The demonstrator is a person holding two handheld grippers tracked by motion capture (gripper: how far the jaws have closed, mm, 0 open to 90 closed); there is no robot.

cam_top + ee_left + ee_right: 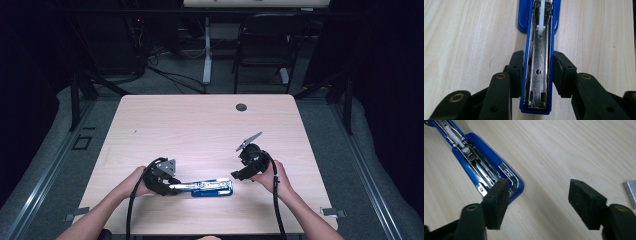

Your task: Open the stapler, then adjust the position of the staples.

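Left gripper (537, 72) clamped on opened stapler (537, 62); right gripper (541, 202) wide, holding nothing, beside its end. Staple strip (630, 192) on counter (200, 125), loading still ahead.

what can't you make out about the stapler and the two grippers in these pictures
- Whether the stapler holds staples: left gripper view, shiny channel unclear.
- Its far end: left gripper view, cut off by the top edge.
- The strip of staples: right gripper view, cut off by the right edge.
- The left gripper pads: high view, too small.
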